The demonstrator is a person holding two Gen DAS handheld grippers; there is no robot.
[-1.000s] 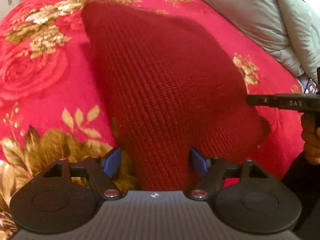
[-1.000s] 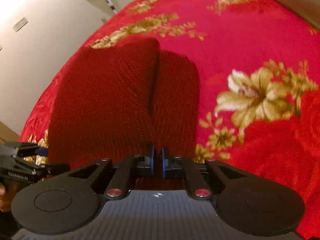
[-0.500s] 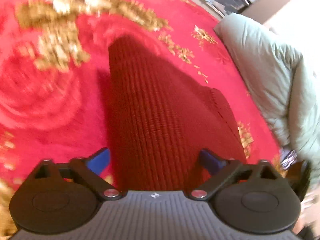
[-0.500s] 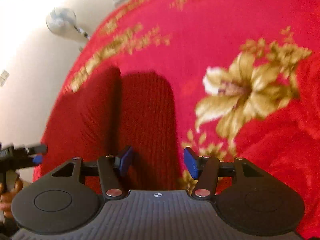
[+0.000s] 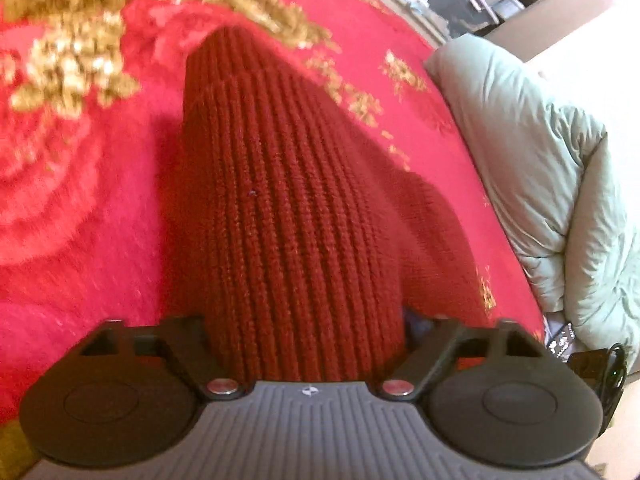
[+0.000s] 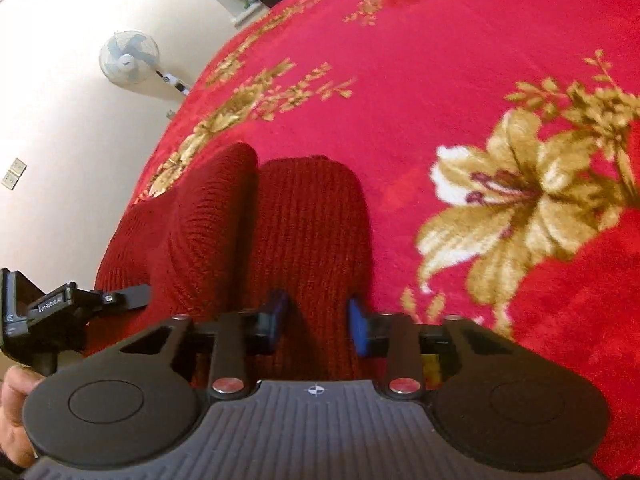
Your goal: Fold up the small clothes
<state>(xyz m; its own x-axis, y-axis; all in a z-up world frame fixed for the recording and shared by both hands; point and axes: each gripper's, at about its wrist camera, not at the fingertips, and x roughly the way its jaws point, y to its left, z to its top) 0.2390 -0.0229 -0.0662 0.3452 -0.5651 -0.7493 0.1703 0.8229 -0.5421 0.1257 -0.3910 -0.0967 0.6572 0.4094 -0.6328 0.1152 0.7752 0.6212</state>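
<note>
Garment (image 5: 296, 216), one; tools, two, both agape

The knitted garment (image 5: 288, 208) lies on the bedspread (image 5: 80, 200), folded into 2 long strips side by side. The left gripper (image 5: 306, 320) sits over one strip's near end, the right gripper (image 6: 316, 320) over the other's. A quilt (image 5: 552, 184) lies along the bedspread's right edge.
</note>
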